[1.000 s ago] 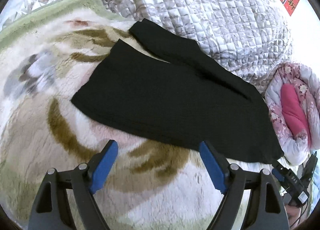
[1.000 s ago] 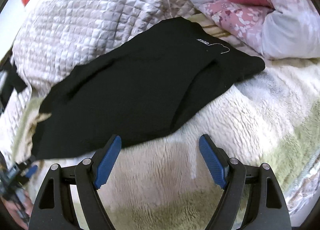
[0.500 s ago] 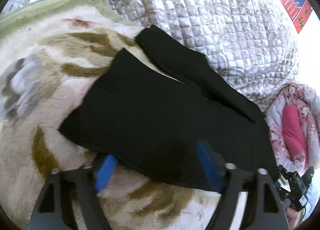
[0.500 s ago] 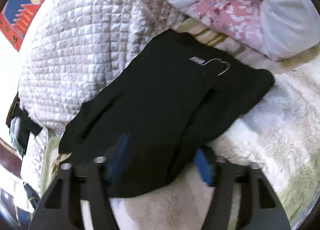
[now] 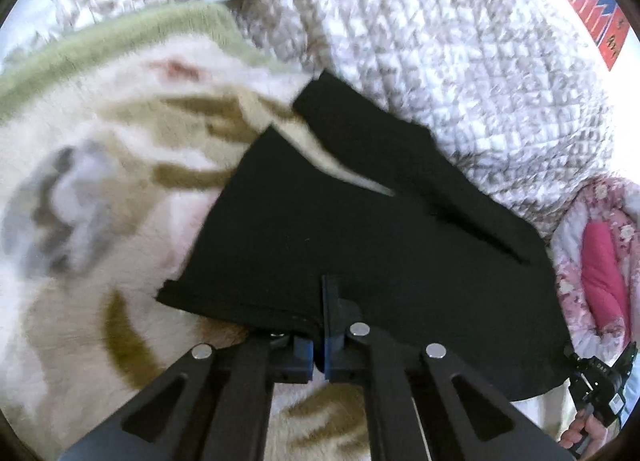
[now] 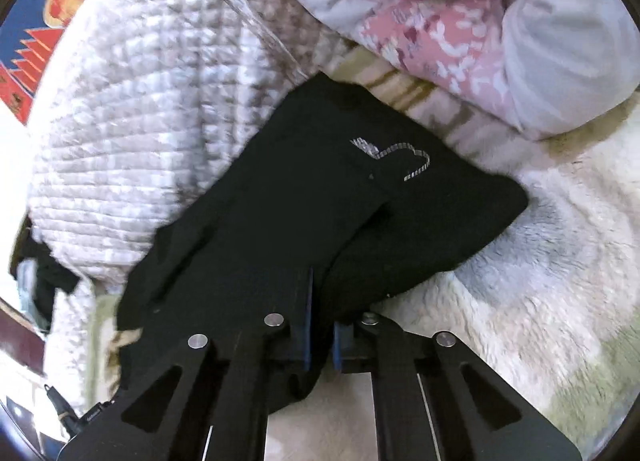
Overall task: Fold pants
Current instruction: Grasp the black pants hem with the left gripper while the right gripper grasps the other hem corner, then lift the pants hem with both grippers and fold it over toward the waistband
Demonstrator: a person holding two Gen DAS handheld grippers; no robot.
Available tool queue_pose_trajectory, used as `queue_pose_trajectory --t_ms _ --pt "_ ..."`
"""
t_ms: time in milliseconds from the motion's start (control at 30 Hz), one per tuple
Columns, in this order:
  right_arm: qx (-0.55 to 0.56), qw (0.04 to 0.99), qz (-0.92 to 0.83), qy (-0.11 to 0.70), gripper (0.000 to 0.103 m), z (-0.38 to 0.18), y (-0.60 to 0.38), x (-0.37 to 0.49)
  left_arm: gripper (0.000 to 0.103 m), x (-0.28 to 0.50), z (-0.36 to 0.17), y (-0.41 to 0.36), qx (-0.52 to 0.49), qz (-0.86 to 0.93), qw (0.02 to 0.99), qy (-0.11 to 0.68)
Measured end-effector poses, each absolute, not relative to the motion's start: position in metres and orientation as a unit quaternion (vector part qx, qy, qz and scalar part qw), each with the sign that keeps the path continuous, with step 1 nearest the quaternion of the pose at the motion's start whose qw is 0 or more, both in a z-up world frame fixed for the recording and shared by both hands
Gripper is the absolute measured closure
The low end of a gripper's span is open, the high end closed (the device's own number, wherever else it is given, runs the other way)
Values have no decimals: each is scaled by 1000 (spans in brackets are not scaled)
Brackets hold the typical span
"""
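Note:
Black pants (image 5: 360, 229) lie on a cream fleece blanket (image 5: 100, 221), their two leg ends pointing to the far left in the left wrist view. My left gripper (image 5: 318, 325) is shut on the pants' near edge, close to the leg ends. In the right wrist view the pants (image 6: 280, 213) show a small silver logo (image 6: 396, 157) near the waist. My right gripper (image 6: 320, 325) is shut on the near edge there, with black cloth between the blue pads.
A grey quilted cover (image 5: 440, 61) is heaped behind the pants. A pink floral duvet (image 6: 460, 21) lies beside the waist end. The right-hand gripper and the hand holding it (image 5: 596, 389) show at the lower right of the left wrist view.
Both grippers moved forward from open above the blanket onto the pants' near edge and closed on the cloth.

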State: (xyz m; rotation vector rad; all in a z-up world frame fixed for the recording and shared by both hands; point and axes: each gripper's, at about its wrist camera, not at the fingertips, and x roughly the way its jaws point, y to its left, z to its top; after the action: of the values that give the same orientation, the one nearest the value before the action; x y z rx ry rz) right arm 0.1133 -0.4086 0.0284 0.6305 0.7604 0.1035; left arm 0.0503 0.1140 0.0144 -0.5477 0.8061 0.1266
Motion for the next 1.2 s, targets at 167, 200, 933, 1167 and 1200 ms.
queue_pose_trajectory --t_ms 167,200,933,1167,1200 --pt "291 886 68 356 97 50 -411 64 99 8 48 115 -247 64 893 372" --pt "289 884 67 361 97 50 -411 56 99 -2 51 117 -247 64 893 370" --pt "294 878 -5 377 100 18 -433 13 98 -52 13 136 -273 113 866 403" --pt "275 882 -42 380 100 23 -437 5 99 -67 38 124 -195 161 895 368" --pt "280 878 -44 386 100 20 -438 5 98 -67 36 124 -190 163 892 375"
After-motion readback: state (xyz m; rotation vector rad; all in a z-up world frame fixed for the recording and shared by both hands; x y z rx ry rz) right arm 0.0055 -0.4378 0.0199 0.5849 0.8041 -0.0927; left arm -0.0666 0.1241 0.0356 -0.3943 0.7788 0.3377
